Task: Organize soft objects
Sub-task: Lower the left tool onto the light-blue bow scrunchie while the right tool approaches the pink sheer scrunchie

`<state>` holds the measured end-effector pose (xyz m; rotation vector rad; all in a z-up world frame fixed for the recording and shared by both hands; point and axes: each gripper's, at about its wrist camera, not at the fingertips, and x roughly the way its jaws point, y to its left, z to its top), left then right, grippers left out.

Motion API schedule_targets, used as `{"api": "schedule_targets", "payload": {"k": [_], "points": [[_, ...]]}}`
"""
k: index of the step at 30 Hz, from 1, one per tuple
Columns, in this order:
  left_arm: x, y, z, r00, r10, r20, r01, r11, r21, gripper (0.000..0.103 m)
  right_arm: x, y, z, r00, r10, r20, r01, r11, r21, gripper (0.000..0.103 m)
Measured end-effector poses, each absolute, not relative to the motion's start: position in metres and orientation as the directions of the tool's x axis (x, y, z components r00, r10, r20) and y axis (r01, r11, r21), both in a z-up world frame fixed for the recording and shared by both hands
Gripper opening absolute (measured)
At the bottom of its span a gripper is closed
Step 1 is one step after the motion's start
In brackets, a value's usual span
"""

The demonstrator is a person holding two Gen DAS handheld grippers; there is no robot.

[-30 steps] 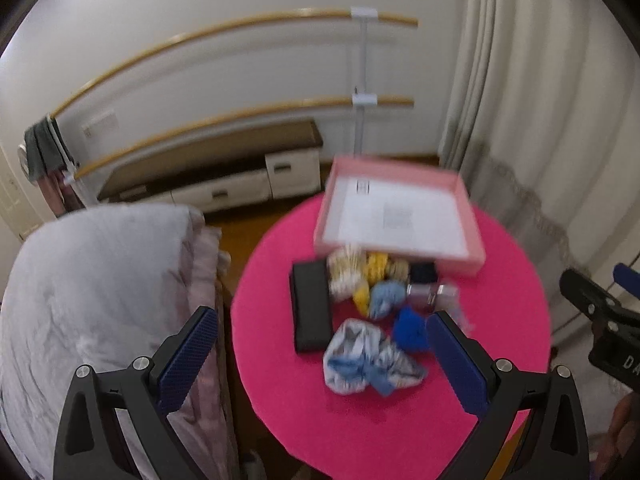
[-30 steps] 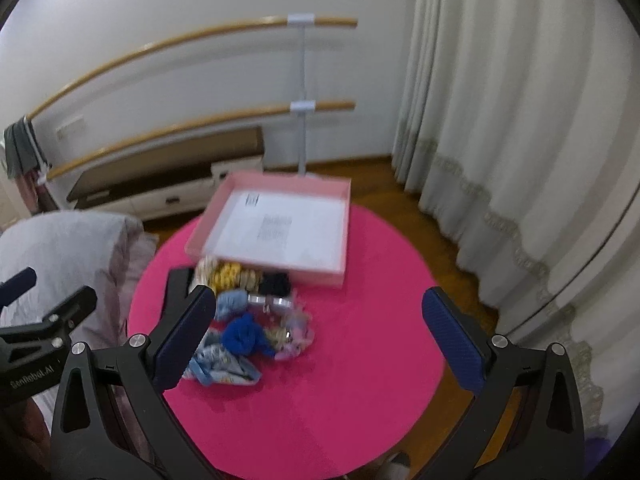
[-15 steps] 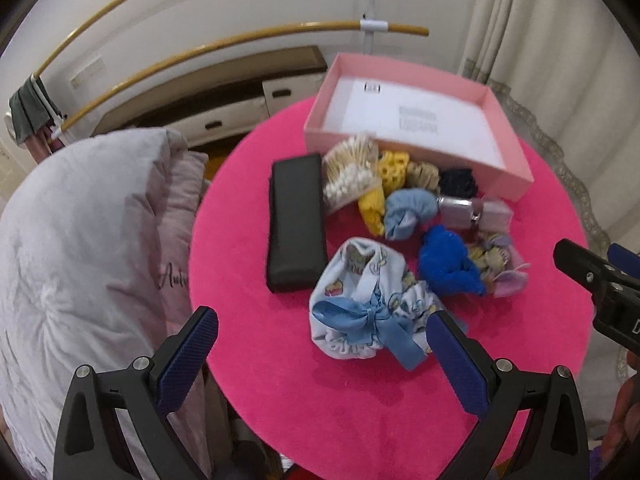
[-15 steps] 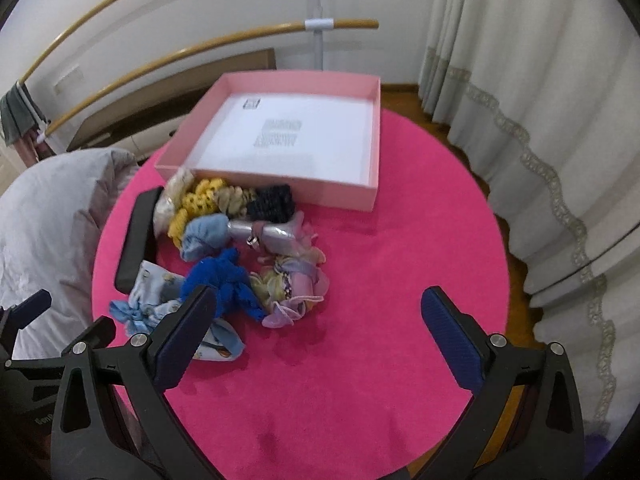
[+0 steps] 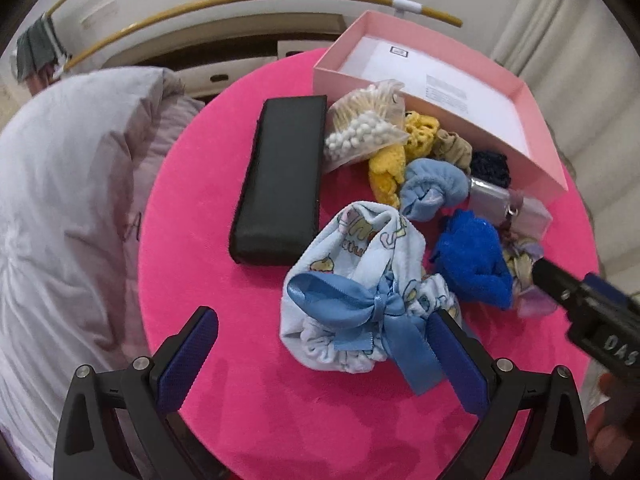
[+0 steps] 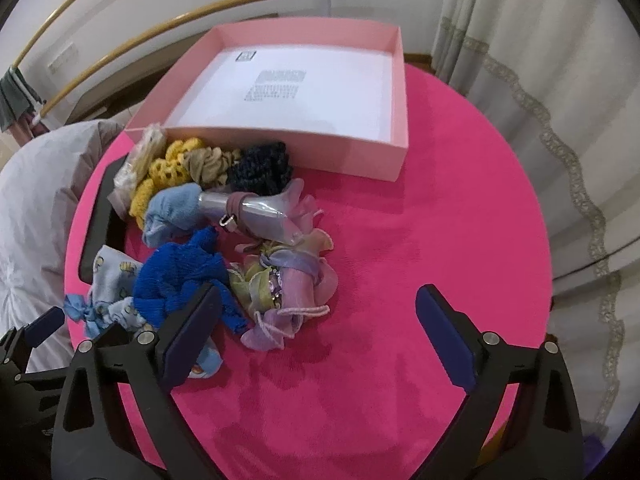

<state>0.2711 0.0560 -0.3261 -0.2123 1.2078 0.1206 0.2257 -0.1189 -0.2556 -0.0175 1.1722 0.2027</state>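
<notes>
My left claw (image 5: 320,356) hung released above the round, bright pink cloth-covered desk (image 5: 224,184), nothing between its blue pads, its right finger just beside the pale blue printed fabric pouch tied with a blue satin bow (image 5: 360,292). My right claw (image 6: 318,340) stood wide too, its jaws closing a little, with only bare pink cloth between them; its left finger overlapped the royal-blue knitted scrunchie (image 6: 184,276). Beside that lay a pastel lilac-and-green ruffled organza bundle (image 6: 288,280). The soft pile sat in front of the shallow pink cardboard box with a white printed sheet inside (image 6: 360,152): a yellow crocheted scrunchie (image 5: 404,148), a light blue fleece one (image 5: 432,188), a beige one (image 6: 208,162), a dark navy one (image 6: 260,168). A black rectangular padded case (image 5: 280,180) lay left of them.
</notes>
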Motion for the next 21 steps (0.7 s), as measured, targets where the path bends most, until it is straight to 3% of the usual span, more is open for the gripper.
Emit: {"api": "schedule_targets", "payload": {"k": [11,14,18,21], "points": [[0.286,0.06,-0.346,0.368,-0.139,-0.92,-0.258,0.935,-0.244,0.103,0.252,-0.106,-0.289,0.307,0.165,-0.937,-0.179,0.977,0.113,0.08],[0.293,0.056,-0.349,0.374,-0.164,-0.913,-0.259,0.927,-0.273,0.102,0.251,-0.1,-0.297,0.281,0.188,-0.941,-0.201,0.97,0.134,0.064],[0.298,0.063,-0.356,0.382,-0.255,-0.889,-0.271,0.888,-0.371,0.078,0.247,-0.099,-0.296,0.278,0.234,-0.932,-0.206,0.962,0.18,0.043],[0.298,0.064,-0.353,0.397,-0.289,-0.871,-0.249,0.879,-0.405,0.063,0.244,-0.102,-0.294,0.278,0.247,-0.928,-0.201,0.96,0.195,0.04]]}}
